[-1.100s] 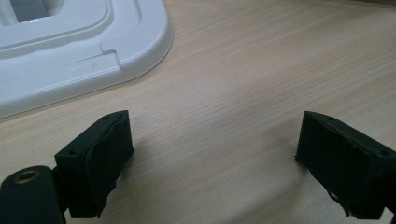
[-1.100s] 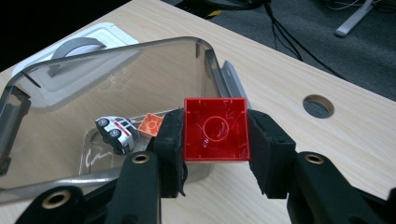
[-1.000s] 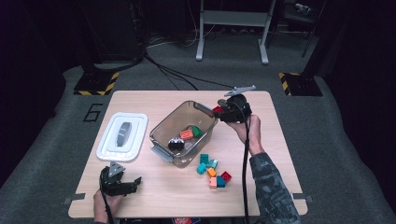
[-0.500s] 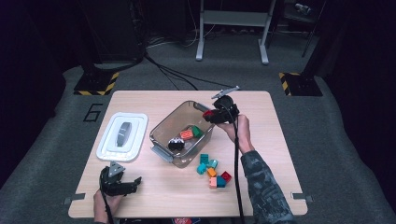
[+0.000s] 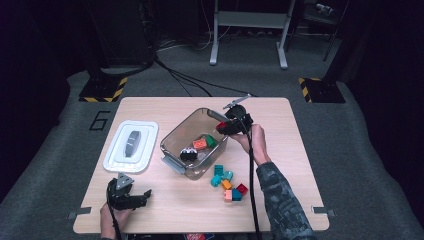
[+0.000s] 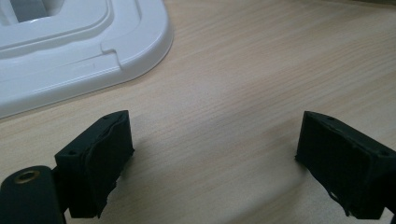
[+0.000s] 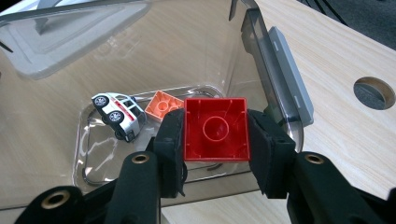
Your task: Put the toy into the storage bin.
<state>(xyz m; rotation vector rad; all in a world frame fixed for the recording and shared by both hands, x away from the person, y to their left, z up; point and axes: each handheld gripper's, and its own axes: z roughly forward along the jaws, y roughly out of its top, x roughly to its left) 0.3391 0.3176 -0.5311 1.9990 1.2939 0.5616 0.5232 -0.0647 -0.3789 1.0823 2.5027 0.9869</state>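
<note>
Two grippers here. Nearest, at about 7 o'clock on the table (image 5: pixel 300 200), the left gripper (image 5: pixel 145 192) sits with jaws spread wide around nothing, just bare wood and the white lid (image 6: pixel 84 51) at its 11 o'clock. Farther out, the right gripper (image 7: pixel 215 135) is clamped on a red block (image 7: pixel 215 128), held over the clear bin (image 7: pixel 280 60)'s 3 o'clock edge. Inside the bin are a toy car (image 7: pixel 117 114) and an orange block (image 7: pixel 161 105). Loose blocks (image 5: pixel 229 182) lie at the bin's 5 o'clock.
</note>
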